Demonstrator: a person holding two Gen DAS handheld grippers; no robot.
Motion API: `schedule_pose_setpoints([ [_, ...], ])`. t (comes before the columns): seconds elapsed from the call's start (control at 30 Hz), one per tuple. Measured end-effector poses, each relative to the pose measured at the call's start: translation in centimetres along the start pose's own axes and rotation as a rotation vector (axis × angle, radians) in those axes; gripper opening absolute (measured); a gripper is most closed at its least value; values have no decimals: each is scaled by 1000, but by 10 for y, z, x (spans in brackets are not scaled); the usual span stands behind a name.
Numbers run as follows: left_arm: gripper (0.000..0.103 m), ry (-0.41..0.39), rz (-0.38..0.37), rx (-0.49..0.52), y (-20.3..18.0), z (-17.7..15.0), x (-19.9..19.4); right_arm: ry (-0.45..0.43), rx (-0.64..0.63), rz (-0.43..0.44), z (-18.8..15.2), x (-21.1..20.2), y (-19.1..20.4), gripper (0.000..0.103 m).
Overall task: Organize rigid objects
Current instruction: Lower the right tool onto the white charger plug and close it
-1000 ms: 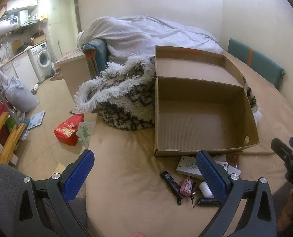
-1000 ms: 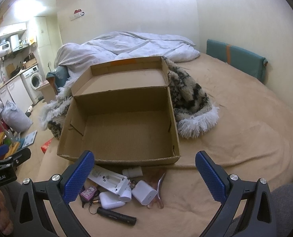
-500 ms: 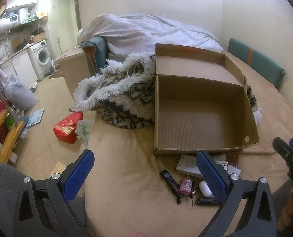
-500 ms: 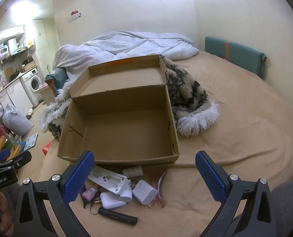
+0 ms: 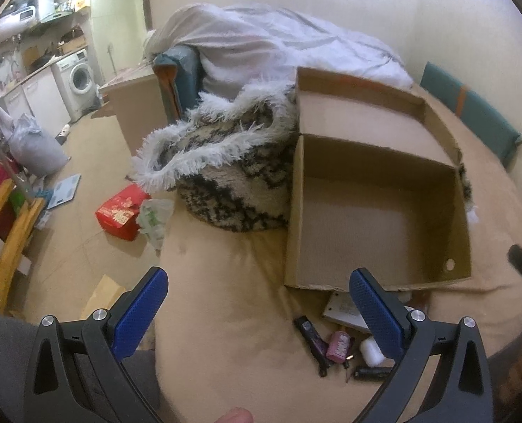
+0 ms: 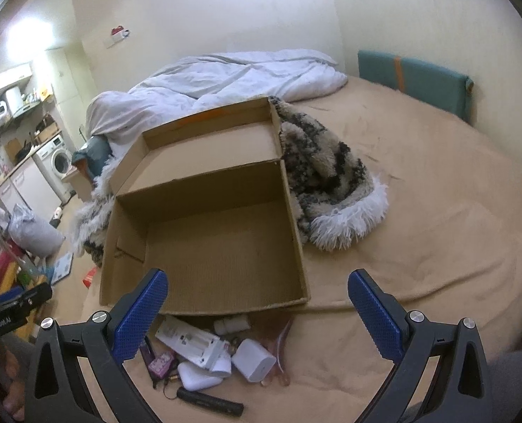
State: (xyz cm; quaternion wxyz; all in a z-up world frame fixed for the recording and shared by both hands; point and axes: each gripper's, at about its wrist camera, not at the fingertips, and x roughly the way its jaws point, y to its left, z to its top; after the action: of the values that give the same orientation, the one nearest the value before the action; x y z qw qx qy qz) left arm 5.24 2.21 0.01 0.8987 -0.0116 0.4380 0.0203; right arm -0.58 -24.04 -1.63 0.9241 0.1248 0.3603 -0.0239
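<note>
Grippers hover low over the near edge of the bed [image 6: 437, 211], both with jaws spread wide and holding nothing. The left gripper [image 5: 257, 313] sits left of the pile of small things; the right gripper [image 6: 257, 313] looks straight over it. One cardboard box [image 6: 204, 232] lies open, its lid flat behind, nothing inside. Just in front of the box is the pile: one white charger [image 6: 254, 359], one white case [image 6: 197, 380], one white flat device [image 6: 194, 343], one pink bottle [image 5: 338, 345], one black stick [image 6: 211, 400]. One fluffy blanket [image 6: 331, 190] lies behind the box.
</note>
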Motion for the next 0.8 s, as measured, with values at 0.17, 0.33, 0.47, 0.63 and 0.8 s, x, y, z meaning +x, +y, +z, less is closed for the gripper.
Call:
schedule_pose_setpoints([
  [0.17, 103, 103, 51, -1, 2, 14, 30, 48, -7, -17, 15, 17, -10, 103],
  [0.33, 103, 271, 39, -37, 8, 13, 75, 144, 22, -37, 11, 41, -24, 103],
  [0.47, 100, 406, 4, -149, 23, -5, 110, 246, 22, -79, -7, 59, -29, 103],
  [0.63, 58, 555, -84, -254, 30, -32, 145, 326, 38, -73, -19, 74, -30, 103],
  [0.8, 57, 621, -153, -258, 13, -55, 162, 377, 12, -84, -25, 86, -26, 103],
])
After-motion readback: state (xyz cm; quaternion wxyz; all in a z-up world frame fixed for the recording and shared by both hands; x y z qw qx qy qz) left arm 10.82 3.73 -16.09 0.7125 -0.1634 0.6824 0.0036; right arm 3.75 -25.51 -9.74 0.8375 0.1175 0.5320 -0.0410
